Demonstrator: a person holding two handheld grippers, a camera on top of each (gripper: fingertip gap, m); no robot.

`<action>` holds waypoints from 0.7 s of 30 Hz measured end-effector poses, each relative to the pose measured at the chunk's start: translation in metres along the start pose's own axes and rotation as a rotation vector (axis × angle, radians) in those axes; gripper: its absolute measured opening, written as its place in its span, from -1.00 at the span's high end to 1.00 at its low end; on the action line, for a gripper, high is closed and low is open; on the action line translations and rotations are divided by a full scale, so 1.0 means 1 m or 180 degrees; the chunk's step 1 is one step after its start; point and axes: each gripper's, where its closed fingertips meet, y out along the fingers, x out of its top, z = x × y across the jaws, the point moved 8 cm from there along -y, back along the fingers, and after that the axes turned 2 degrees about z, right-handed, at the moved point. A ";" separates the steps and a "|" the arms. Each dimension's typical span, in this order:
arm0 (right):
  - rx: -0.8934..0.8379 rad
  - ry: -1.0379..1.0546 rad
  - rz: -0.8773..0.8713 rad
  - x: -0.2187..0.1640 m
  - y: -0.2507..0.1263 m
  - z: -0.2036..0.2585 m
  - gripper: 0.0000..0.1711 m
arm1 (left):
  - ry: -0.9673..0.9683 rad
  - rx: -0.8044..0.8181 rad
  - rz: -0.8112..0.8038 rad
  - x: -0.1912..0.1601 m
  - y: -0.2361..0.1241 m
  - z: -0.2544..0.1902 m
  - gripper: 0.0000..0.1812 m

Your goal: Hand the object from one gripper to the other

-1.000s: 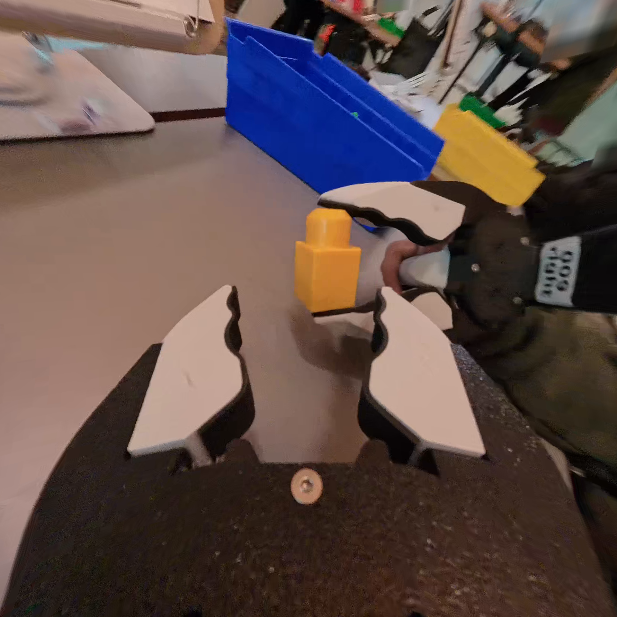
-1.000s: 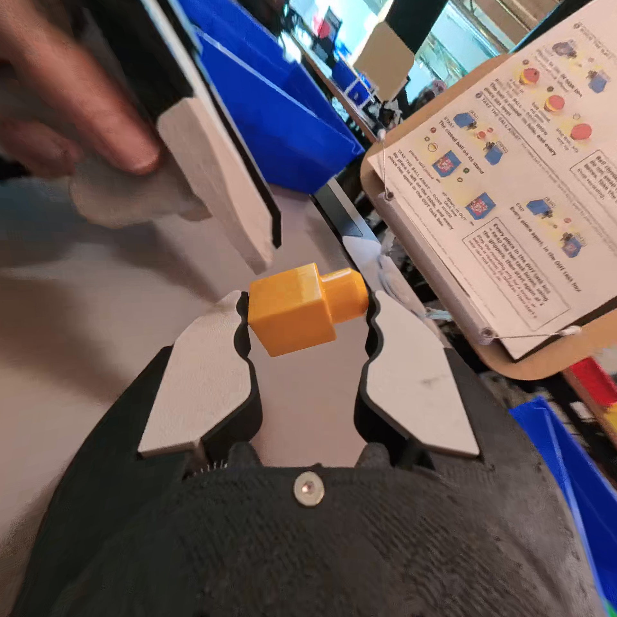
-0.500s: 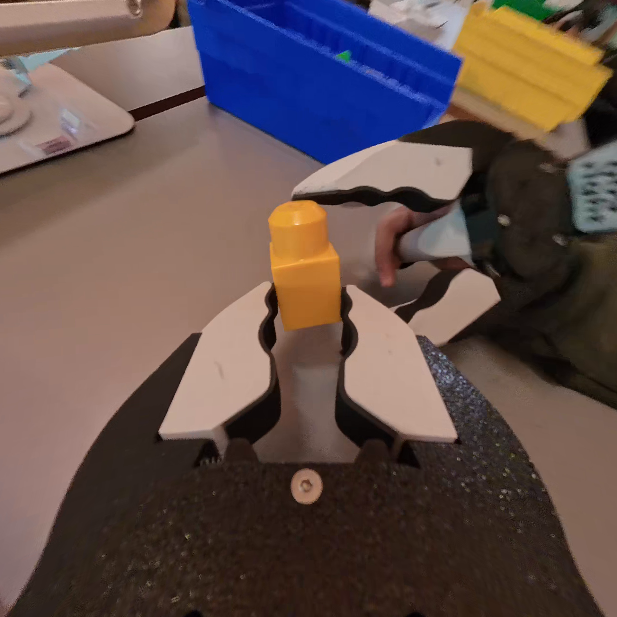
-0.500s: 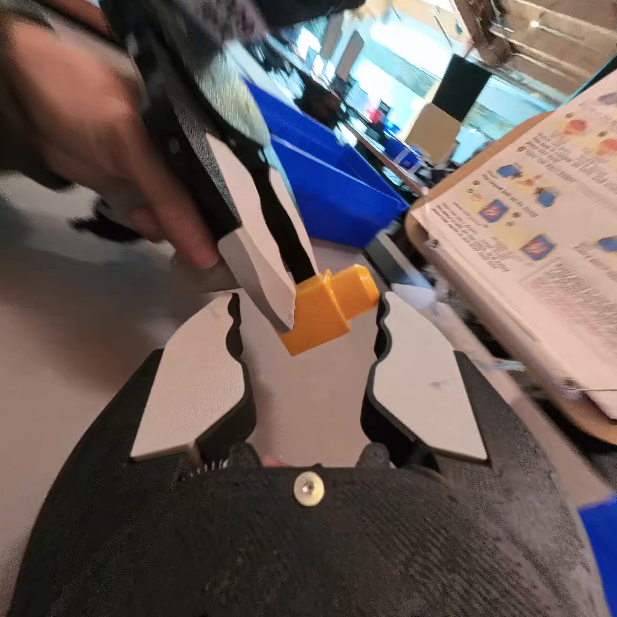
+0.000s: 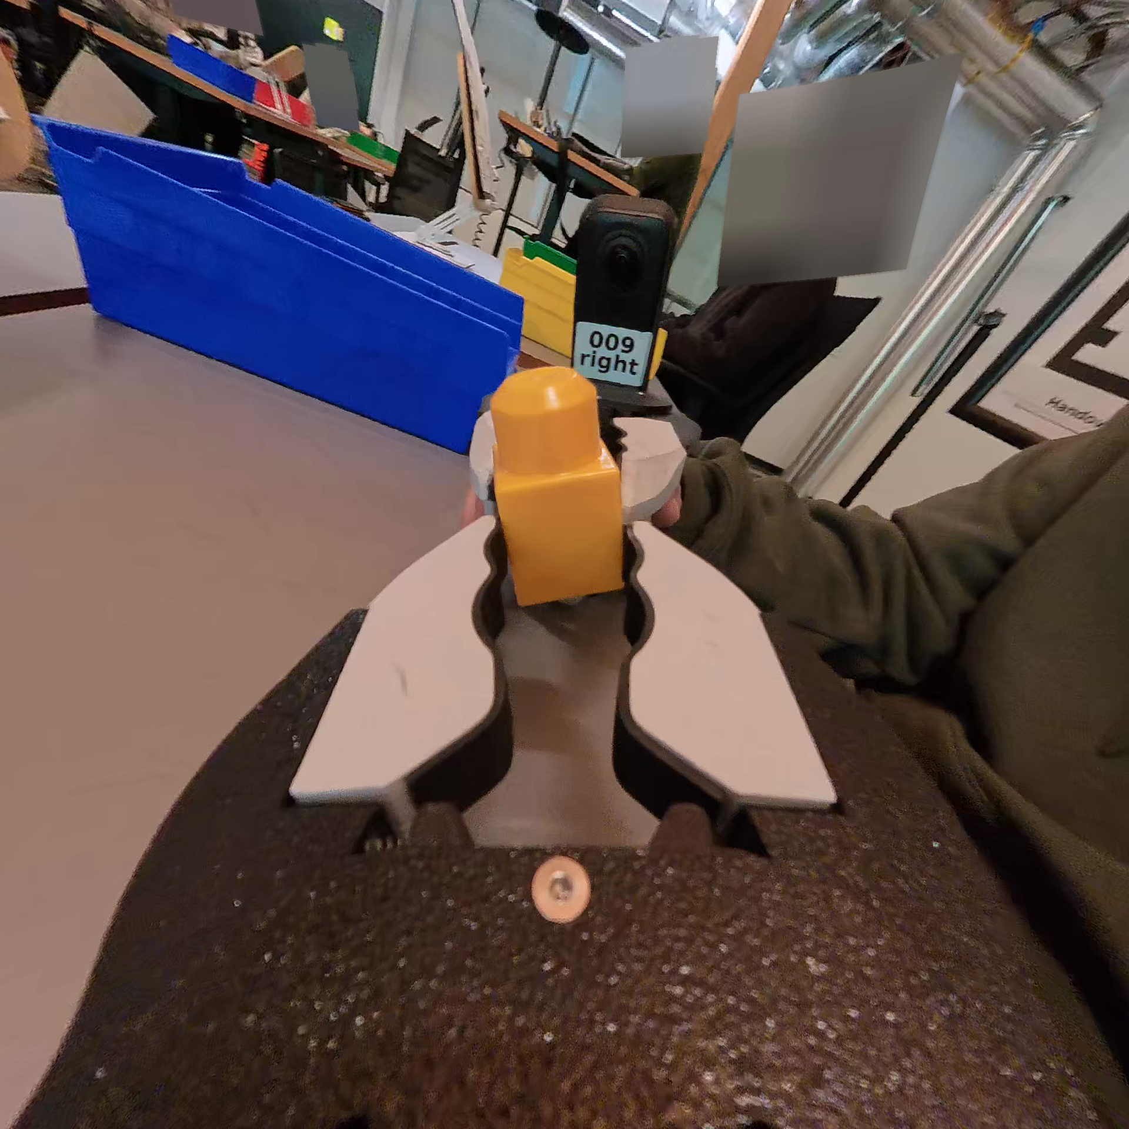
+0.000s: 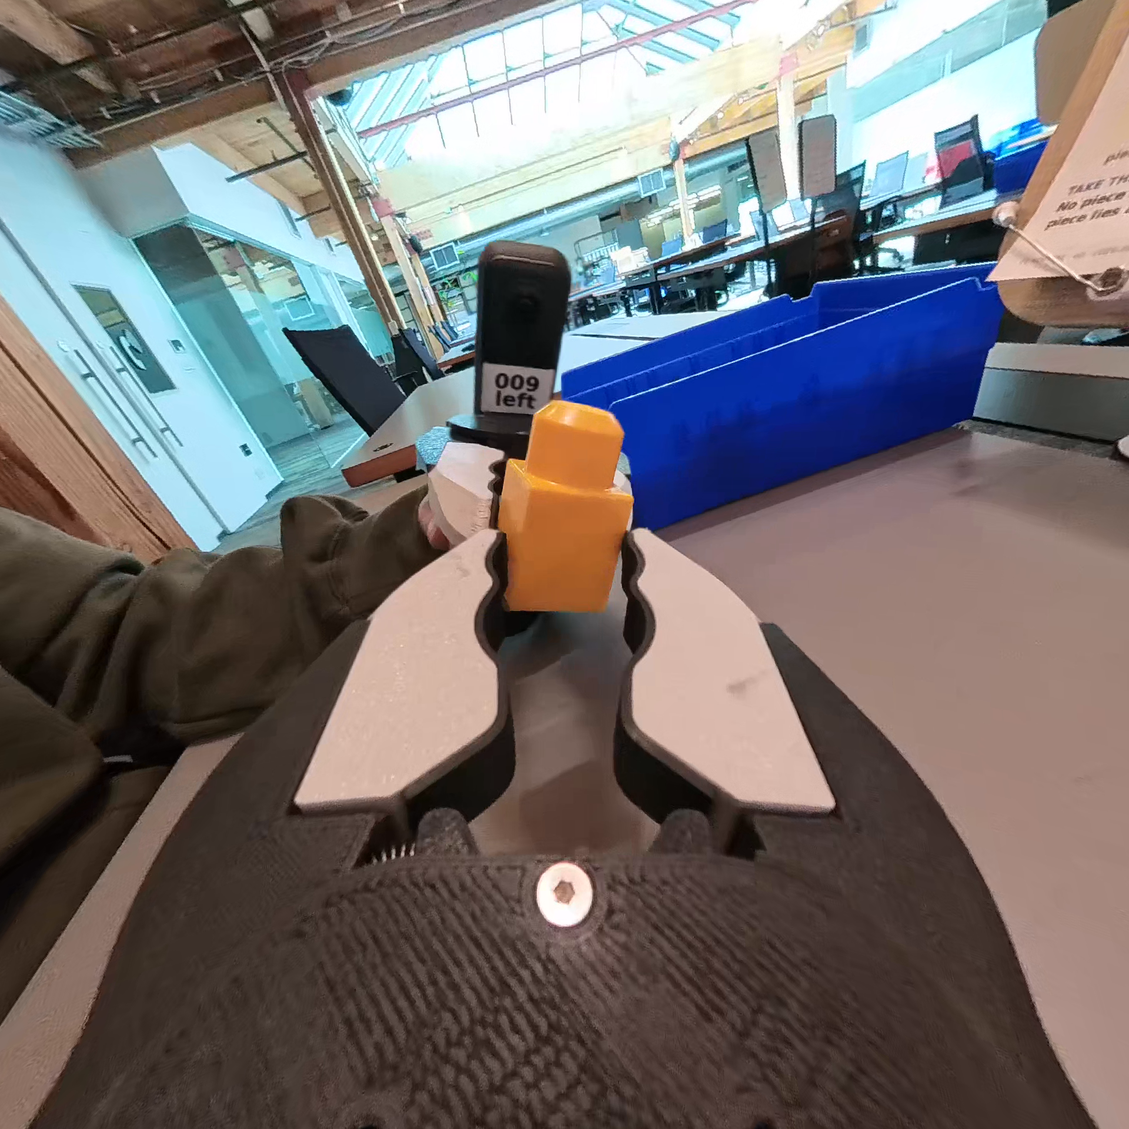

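An orange-yellow toy brick (image 5: 556,519) with one stud on top is held upright above the grey table (image 5: 183,550). My left gripper (image 5: 559,537) is shut on its square body at the fingertips. My right gripper (image 6: 562,544) faces it from the opposite side and is shut on the same brick (image 6: 562,537). In the left wrist view the right gripper's pale fingers (image 5: 654,470) show behind the brick. In the right wrist view one of the left gripper's fingers (image 6: 458,489) shows behind it.
A long blue bin (image 5: 275,293) stands at the back of the table and also shows in the right wrist view (image 6: 794,397). A yellow bin (image 5: 537,299) sits behind it. A clipboard with paper (image 6: 1087,183) hangs at upper right. A green sleeve (image 5: 855,550) reaches in. The tips of both grippers are at nearly the same place.
One second ago the right gripper held the brick on its side and the left was open. The left closed on it, the right opened, and now the right is closed on it again, grippers head-on.
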 end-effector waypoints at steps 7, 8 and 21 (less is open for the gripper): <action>-0.0483 -0.0405 -0.0075 0.005 -0.003 -0.006 0.60 | 0.0185 0.0591 -0.0031 0.005 0.004 0.004 0.60; -0.0557 -0.0465 -0.0105 0.006 -0.002 -0.006 0.60 | 0.0216 0.0686 -0.0024 0.005 0.005 0.005 0.61; -0.2471 -0.2264 0.0709 0.000 0.012 -0.004 0.60 | 0.0105 0.2144 0.0030 0.019 0.020 0.002 0.30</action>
